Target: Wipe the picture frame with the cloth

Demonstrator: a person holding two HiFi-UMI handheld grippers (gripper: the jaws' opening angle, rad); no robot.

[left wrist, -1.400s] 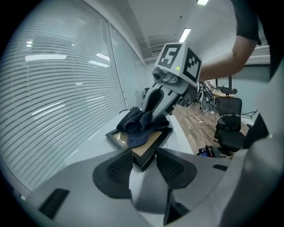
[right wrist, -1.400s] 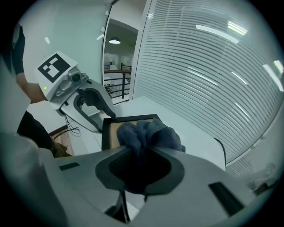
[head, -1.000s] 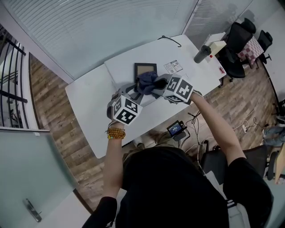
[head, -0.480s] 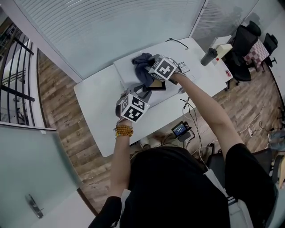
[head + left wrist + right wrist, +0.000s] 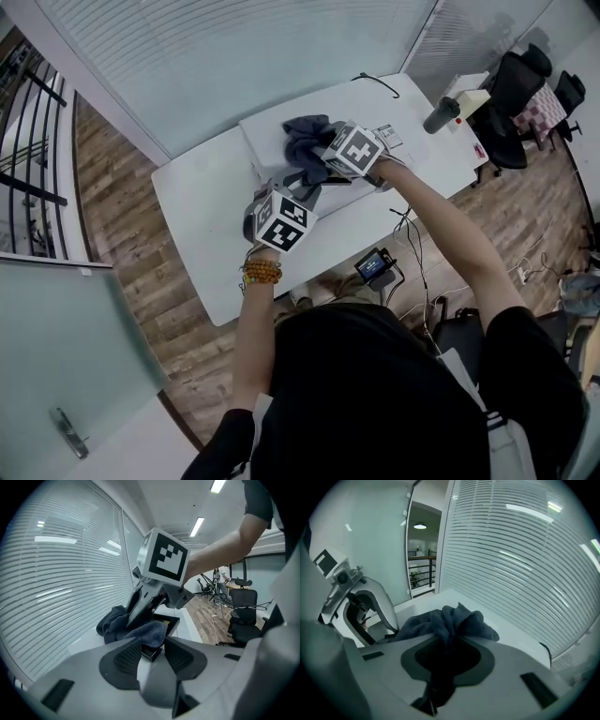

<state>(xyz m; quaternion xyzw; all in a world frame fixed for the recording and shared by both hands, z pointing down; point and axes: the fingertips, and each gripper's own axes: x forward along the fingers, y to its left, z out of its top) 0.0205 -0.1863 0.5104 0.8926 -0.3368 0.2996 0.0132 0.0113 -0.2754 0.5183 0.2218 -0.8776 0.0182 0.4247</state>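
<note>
A long white worktop [image 5: 202, 234] runs beside a wall of window blinds [image 5: 234, 56], and I see it from above the person working my two claws. Both arms reach to the middle of the worktop. There a dark blue cloth [image 5: 305, 139] lies bunched in a heap, covering most of the picture frame [image 5: 169, 624], a dark flat frame lying on the worktop under it. The right claw [image 5: 448, 643] is pressed together on a fold of that cloth, which spills out ahead of the jaws and sits on top of the frame. The left claw [image 5: 150, 651] sits low at the frame's near corner. Its jaws have just been closing, the corner stands between them, and I judge that they now pinch it to keep the frame steady. From the left claw the frame runs away towards the blinds, passing under the right claw. The right claw is therefore nearer to the frame's face and is the one to carry the next stroke. The cloth hides too much for me to tell the frame's long axis.
</note>
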